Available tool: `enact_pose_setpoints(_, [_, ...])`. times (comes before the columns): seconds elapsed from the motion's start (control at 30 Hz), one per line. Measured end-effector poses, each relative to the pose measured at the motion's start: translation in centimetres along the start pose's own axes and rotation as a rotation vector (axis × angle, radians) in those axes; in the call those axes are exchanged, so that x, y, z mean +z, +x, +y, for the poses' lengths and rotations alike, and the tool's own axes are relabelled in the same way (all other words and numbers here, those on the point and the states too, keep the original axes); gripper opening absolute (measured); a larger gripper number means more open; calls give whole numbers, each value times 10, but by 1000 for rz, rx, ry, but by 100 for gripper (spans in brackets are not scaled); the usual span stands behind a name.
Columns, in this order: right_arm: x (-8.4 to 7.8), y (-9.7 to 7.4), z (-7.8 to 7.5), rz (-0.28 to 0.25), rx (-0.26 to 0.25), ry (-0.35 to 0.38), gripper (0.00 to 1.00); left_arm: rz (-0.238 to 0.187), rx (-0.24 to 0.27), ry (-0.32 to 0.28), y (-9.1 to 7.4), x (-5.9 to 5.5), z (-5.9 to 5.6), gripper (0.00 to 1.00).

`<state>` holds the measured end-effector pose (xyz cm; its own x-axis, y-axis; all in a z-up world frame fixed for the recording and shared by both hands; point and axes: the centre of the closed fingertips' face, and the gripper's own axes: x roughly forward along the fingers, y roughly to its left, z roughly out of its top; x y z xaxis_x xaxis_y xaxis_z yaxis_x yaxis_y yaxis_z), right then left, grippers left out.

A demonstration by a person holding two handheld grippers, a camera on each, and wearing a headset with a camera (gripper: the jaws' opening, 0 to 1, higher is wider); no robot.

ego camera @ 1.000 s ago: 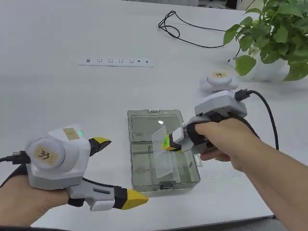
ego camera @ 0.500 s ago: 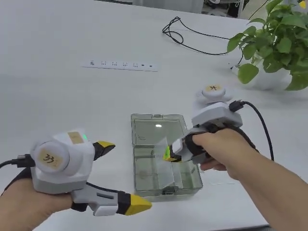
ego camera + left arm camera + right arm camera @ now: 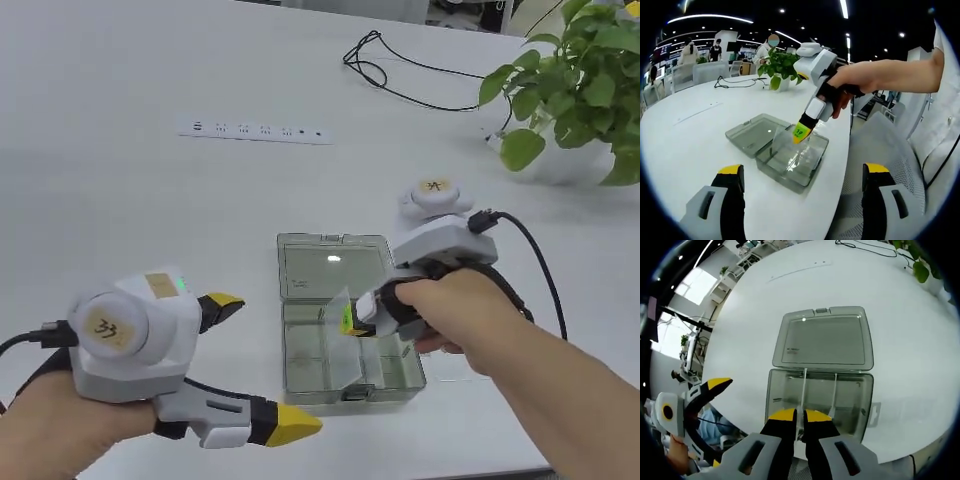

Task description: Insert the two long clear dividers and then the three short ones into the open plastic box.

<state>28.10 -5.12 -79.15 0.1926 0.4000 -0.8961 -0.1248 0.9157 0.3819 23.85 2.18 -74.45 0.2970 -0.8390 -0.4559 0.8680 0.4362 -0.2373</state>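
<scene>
Plainly, the right gripper (image 3: 801, 416) was clamped on a long clear divider (image 3: 803, 390), its yellow tips pinched onto the sheet's near end. The divider stood on edge, thin and nearly colourless, and ran straight ahead of those jaws across the base of the open plastic box (image 3: 292, 365) toward the hinge. Whether it was fully seated could not be told. A second divider (image 3: 834, 395) stood parallel to it just right of the jaws, inside the same base. The box was smoky and see-through, and its lid (image 3: 330, 265) lay flat beyond the gripper tips. The left gripper (image 3: 268, 362) hung with its jaws wide apart and nothing between them, just beside the box's left wall and not touching it. The near edge of the table (image 3: 120, 200) ran close behind both grippers. Bare white top stretched ahead of the left gripper as far as a power strip (image 3: 255, 128), and a potted plant (image 3: 580, 80) stood well beyond the right gripper
</scene>
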Motion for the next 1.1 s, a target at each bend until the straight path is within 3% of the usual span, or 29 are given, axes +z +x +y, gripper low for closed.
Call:
enact_pose_setpoints(0.63, [1,2,1,-3,-15,-52,7,9,-8,-6,4,-2,-2,100])
enact_pose_setpoints(1.1, [0,6,6,-5,-78,-185,7,9,-6,-12,4,-3,-1,100])
